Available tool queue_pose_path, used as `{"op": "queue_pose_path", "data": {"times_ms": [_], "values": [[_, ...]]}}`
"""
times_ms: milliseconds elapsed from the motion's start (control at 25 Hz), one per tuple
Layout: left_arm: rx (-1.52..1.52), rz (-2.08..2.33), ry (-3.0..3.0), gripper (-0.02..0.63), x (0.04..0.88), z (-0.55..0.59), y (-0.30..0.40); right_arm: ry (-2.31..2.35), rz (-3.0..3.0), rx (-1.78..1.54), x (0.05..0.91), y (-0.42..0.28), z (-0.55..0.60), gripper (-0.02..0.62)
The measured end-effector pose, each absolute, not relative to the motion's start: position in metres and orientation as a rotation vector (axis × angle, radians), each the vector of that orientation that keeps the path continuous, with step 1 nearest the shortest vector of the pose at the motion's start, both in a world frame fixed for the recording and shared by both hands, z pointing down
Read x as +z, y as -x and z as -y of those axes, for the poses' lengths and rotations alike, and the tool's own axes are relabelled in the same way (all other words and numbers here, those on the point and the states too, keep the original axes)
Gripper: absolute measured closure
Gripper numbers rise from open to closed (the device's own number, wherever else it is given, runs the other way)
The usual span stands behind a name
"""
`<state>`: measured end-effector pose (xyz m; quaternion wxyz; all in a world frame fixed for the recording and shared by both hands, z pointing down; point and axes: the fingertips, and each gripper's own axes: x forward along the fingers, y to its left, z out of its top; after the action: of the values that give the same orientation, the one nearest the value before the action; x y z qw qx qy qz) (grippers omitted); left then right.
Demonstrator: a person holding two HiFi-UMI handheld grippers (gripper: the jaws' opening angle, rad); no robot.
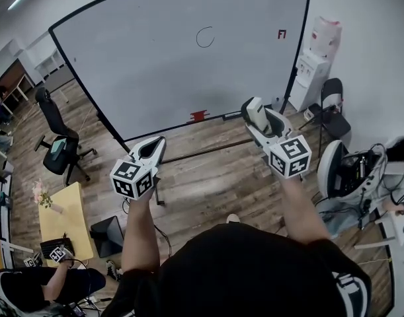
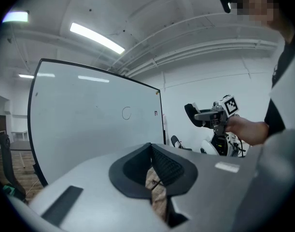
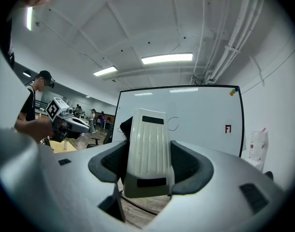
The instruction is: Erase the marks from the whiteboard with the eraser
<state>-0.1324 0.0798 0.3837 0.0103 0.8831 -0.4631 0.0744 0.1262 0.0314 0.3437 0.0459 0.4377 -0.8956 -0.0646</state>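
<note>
Closest, the right gripper point(image 1: 260, 119) clamps the 1 eraser point(image 3: 147, 149), well short of the whiteboard point(image 1: 155, 58); the left gripper point(image 1: 155, 147) is closed and empty. Gripped near its end (my guess), the eraser could twist loose under pressure. 2 marks show: a black loop point(image 1: 205, 37) and, far right, red lettering point(image 1: 282, 34).

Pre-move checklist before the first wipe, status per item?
1. Eraser gripped: ok. The right gripper has its jaws shut on it.
2. Left gripper free: ok. Its jaws are together with nothing between them.
3. Targets in sight: ok. A black circle and a red mark to its right are on the whiteboard.
4. Eraser touching the board: not ok. It is held away from it, over the floor.
5. Wiping face turned to the board: cannot tell.
</note>
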Motion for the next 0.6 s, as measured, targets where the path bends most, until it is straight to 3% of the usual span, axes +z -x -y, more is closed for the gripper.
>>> {"op": "queue_pose_path", "data": {"times_ms": [600], "values": [[0.238,1.458,-2.717,0.592,0.389,-0.003,0.134,-1.31,2.703,-0.255,0.345,-0.126,0.052,0.336]]}}
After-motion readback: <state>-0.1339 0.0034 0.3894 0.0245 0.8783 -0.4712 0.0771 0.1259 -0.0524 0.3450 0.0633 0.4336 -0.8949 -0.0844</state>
